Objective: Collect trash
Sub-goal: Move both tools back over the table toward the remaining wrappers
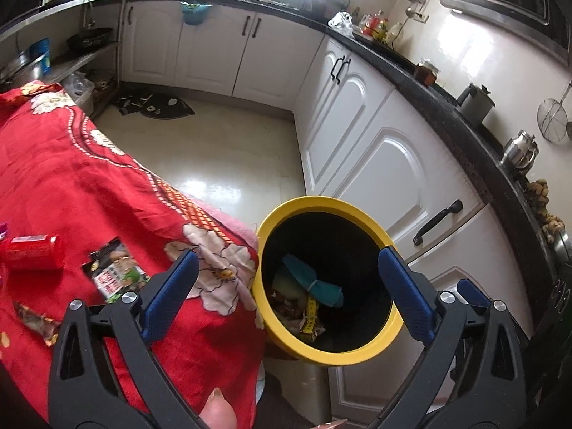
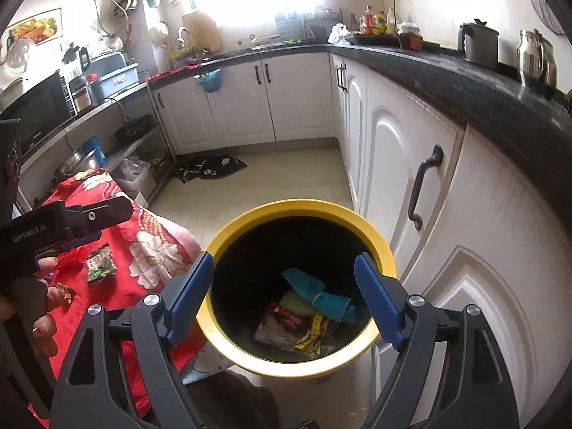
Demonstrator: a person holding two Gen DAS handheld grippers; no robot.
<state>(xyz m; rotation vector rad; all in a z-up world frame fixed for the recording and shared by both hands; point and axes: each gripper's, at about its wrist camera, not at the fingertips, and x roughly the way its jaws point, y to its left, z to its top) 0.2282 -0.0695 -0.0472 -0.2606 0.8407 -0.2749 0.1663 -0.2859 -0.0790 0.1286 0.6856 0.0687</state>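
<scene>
Both grippers hang above the yellow-rimmed bin (image 2: 228,236), and both are spread wide with nothing between the fingers: the right gripper (image 2: 284,296) directly over its mouth, the left gripper (image 1: 287,295) over its rim nearest the table. The bin already holds wrappers and a teal cloth (image 2: 318,296). Trash remains on the red tablecloth (image 1: 71,178): a red can (image 1: 34,252) at nine o'clock of the left view, a snack packet (image 1: 116,273) beside it, and a small wrapper (image 1: 35,321). I think the left gripper should swing toward nine o'clock, come low over the packet and pinch one edge flatly.
</scene>
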